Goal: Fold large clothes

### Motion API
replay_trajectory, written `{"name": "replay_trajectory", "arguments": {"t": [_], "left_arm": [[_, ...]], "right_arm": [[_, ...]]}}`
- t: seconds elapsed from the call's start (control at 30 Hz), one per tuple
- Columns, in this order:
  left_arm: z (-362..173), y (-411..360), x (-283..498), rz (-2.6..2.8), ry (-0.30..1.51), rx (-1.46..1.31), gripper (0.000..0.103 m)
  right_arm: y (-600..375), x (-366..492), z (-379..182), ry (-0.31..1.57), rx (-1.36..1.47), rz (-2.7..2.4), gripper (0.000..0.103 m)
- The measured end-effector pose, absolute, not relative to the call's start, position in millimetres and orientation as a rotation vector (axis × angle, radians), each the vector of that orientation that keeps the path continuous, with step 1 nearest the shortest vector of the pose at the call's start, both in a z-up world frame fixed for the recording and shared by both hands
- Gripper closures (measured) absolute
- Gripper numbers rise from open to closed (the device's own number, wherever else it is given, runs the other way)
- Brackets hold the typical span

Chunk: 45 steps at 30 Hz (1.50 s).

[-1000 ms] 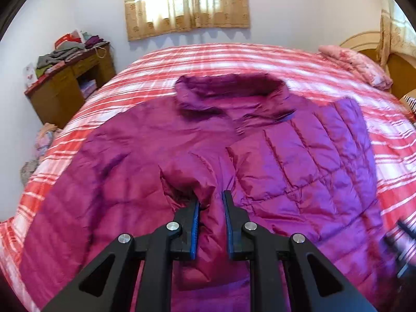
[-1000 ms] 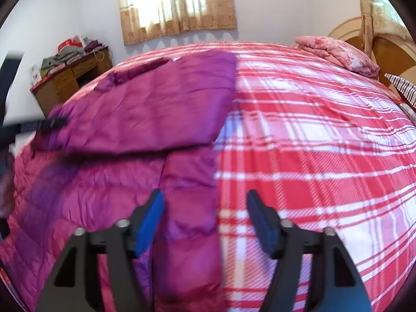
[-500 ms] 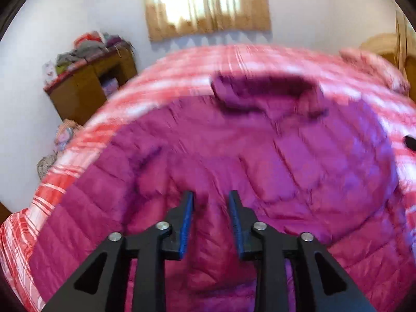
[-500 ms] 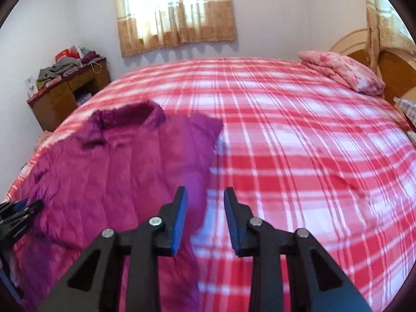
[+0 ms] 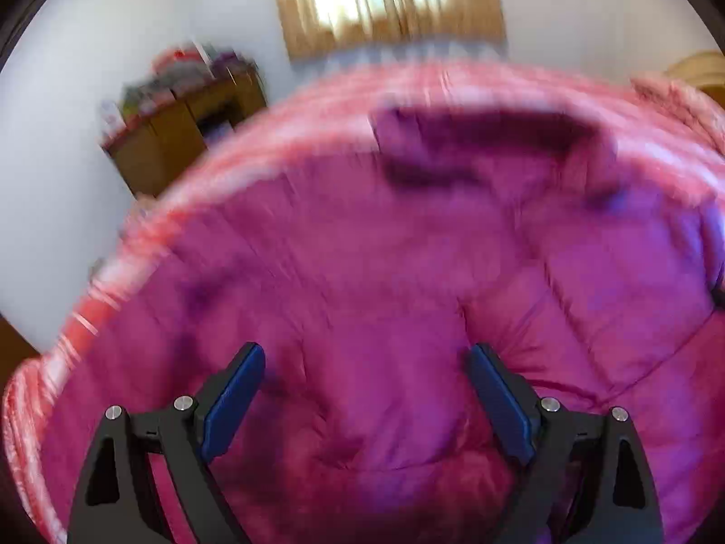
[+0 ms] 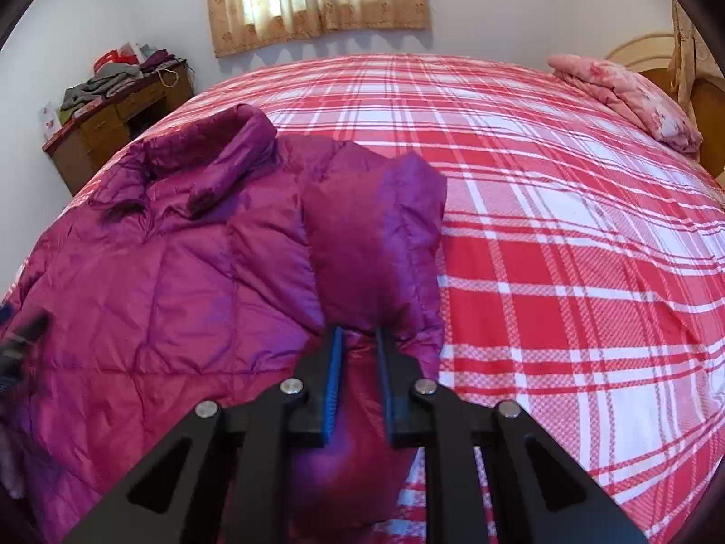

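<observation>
With the left gripper just opened wide and empty, the right gripper, jaws just closed on the quilted magenta puffer jacket's sleeve, should carry it flat across.

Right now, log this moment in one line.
left claw open above jacket | right claw shut on sleeve | bed

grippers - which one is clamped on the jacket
The right gripper: its jaws have just been closing and pinch a fold of the purple jacket. The left gripper has just opened, nothing pinched.
</observation>
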State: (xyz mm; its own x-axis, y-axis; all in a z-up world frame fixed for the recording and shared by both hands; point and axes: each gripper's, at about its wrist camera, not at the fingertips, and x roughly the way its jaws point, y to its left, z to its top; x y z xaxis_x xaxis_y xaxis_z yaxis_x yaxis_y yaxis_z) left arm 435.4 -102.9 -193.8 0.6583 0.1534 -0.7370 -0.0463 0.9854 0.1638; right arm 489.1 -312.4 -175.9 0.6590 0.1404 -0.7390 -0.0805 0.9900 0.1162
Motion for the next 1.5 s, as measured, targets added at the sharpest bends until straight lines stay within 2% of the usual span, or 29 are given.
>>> {"name": "replay_trajectory", "arguments": {"t": [0.17, 0.33, 0.43, 0.53, 0.73, 1.3, 1.37, 1.4, 1.47, 1.5], "left_arm": [[-180, -95, 431, 0.109, 0.842, 0.103, 0.011], [-137, -86, 414, 0.075, 0.724, 0.010, 0.011], [-133, -92, 425, 0.079, 0.713, -0.007, 0.011], [-147, -99, 445, 0.115, 0.737, 0.005, 0.011], [-193, -95, 463, 0.167, 0.850, 0.056, 0.011], [-200, -84, 464, 0.158, 0.866, -0.012, 0.006], [-200, -82, 464, 0.150, 0.866, -0.027, 0.006], [-200, -81, 463, 0.146, 0.865, -0.036, 0.006], [-200, -79, 462, 0.139, 0.862, -0.052, 0.006], [-200, -78, 461, 0.136, 0.860, -0.060, 0.006]], "right_arm": [[-313, 490, -165, 0.851, 0.028, 0.132, 0.083], [-327, 476, -118, 0.689, 0.131, 0.072, 0.079], [-316, 488, -107, 0.661, 0.124, 0.070, 0.078], [-302, 512, -118, 0.699, 0.109, 0.094, 0.078], [-304, 542, -175, 0.853, 0.169, 0.112, 0.081], [-302, 544, -176, 0.860, 0.163, 0.114, 0.081], [-299, 539, -166, 0.858, 0.116, 0.087, 0.075], [-298, 531, -156, 0.829, 0.117, 0.090, 0.065], [-294, 514, -137, 0.769, 0.129, 0.123, 0.054], [-289, 506, -129, 0.748, 0.124, 0.139, 0.053]]}}
